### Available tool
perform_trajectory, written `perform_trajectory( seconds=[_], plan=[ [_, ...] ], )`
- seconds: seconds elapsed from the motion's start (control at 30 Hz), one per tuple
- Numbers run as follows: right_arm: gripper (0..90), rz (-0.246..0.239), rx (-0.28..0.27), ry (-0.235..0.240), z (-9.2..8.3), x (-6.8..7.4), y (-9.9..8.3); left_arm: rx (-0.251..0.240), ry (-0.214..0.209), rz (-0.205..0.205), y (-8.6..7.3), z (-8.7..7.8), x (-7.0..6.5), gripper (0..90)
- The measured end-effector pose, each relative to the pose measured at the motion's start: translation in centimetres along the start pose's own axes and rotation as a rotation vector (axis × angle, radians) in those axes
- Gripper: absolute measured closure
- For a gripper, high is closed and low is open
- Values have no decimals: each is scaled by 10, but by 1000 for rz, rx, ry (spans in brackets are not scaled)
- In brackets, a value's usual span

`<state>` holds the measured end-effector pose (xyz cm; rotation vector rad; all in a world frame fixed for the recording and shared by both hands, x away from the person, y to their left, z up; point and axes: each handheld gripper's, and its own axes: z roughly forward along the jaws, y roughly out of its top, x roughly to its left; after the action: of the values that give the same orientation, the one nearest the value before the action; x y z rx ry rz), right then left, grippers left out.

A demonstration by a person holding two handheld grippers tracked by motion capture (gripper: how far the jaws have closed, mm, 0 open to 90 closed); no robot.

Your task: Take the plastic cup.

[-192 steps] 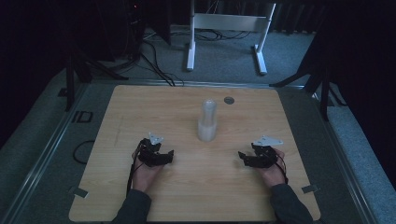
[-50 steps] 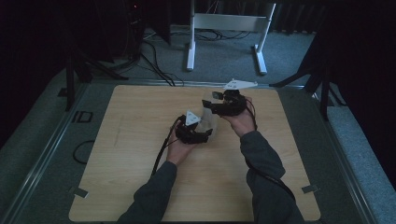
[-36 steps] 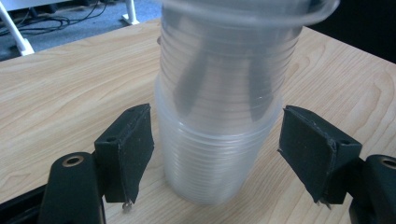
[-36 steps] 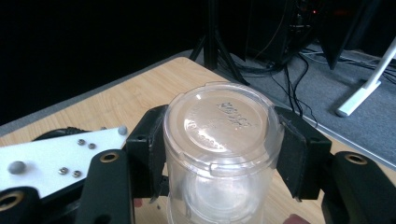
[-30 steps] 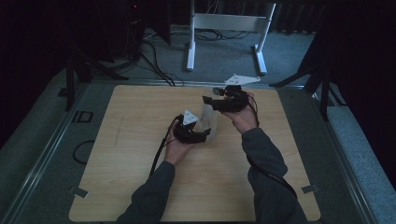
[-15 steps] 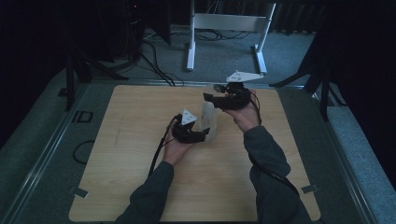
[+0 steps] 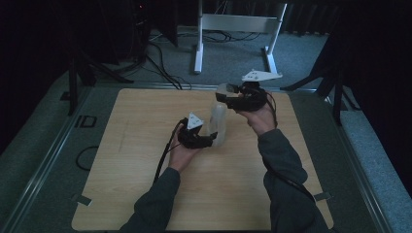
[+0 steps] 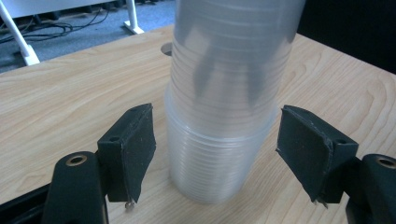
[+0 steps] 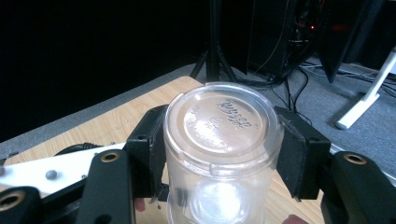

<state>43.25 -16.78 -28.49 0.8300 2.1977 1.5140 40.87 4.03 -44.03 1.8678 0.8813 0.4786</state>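
Note:
A stack of clear plastic cups [image 7: 219, 124] stands upside down in the middle of the wooden table [image 7: 131, 160]. My left gripper [image 7: 213, 141] is at the foot of the stack [image 8: 215, 172]. Its jaws have just been closing, and the pads [image 8: 135, 149] stand a little off the stack's sides, so it is open around it. My right gripper [image 7: 225, 95] is shut on the top cup [image 9: 219, 140], held just above the stack with its bottom toward the camera. In the left gripper view that lifted cup [image 8: 233, 60] hangs over the rest.
A round hole [image 8: 166, 48] sits in the tabletop behind the stack. A white metal stand [image 7: 233, 24] and cables [image 7: 160, 68] lie on the floor beyond the far edge. Both forearms reach in from the near edge.
My right gripper has risen slightly with the top cup in it. The left gripper has kept its place at the stack's foot.

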Motion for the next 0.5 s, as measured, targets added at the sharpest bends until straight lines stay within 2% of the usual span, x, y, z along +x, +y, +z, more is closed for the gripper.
perform_trajectory(
  seconds=[0.33, 0.5],
  plan=[
    [413, -16, 5, -14, -15, -2, 4, -9, -1, 8, 0, -9, 2, 275],
    [413, -9, 5, -19, -24, -3, 3, -17, -3, 6, -1, -12, 2, 274]
  ],
)
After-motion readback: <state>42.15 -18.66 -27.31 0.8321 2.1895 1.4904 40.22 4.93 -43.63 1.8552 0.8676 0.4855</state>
